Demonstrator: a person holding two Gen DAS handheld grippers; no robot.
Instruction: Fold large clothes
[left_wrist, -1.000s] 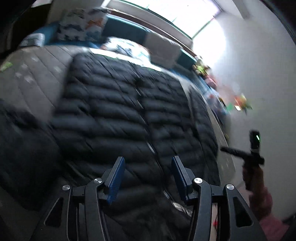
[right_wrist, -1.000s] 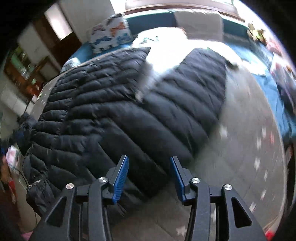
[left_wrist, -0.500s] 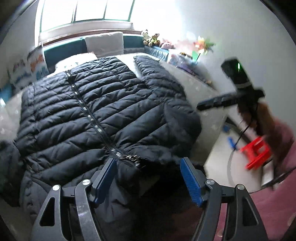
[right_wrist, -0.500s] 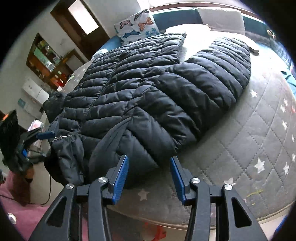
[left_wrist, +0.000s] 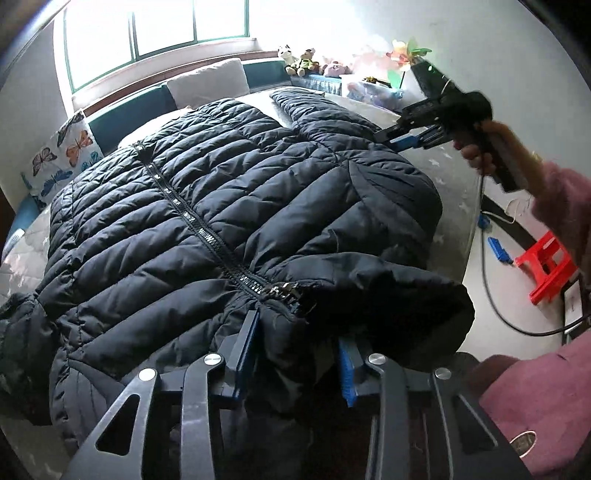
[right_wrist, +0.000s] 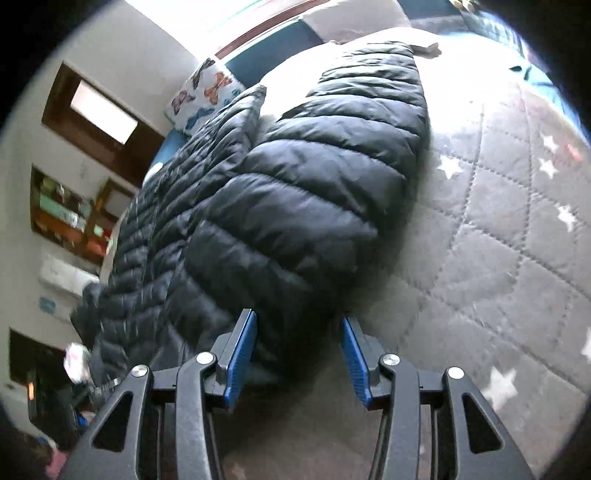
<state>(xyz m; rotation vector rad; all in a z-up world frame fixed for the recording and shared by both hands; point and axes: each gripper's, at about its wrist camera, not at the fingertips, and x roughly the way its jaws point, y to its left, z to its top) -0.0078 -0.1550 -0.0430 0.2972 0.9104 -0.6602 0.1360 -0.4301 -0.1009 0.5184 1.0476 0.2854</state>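
A large black quilted puffer jacket (left_wrist: 221, 206) lies spread, zipped, on a grey star-patterned bed (right_wrist: 498, 221). My left gripper (left_wrist: 297, 354) is open, its blue pads on either side of the collar below the zipper pull (left_wrist: 280, 288). My right gripper (right_wrist: 297, 354) is open, with the shoulder end of the jacket's sleeve (right_wrist: 314, 192) between its pads. In the left wrist view the right gripper (left_wrist: 417, 136) shows at the jacket's far right edge, held by a hand in a pink sleeve.
A butterfly pillow (left_wrist: 62, 155) and a grey cushion (left_wrist: 210, 81) lie at the bed's head under a window. Toys (left_wrist: 317, 62) line the far ledge. A red stool (left_wrist: 546, 266) and cables are on the floor at the right. Shelves (right_wrist: 70, 214) stand at the left.
Both grippers have moved in onto the jacket: the left onto the collar by the zipper, the right onto the sleeve's shoulder end. Both stay open.
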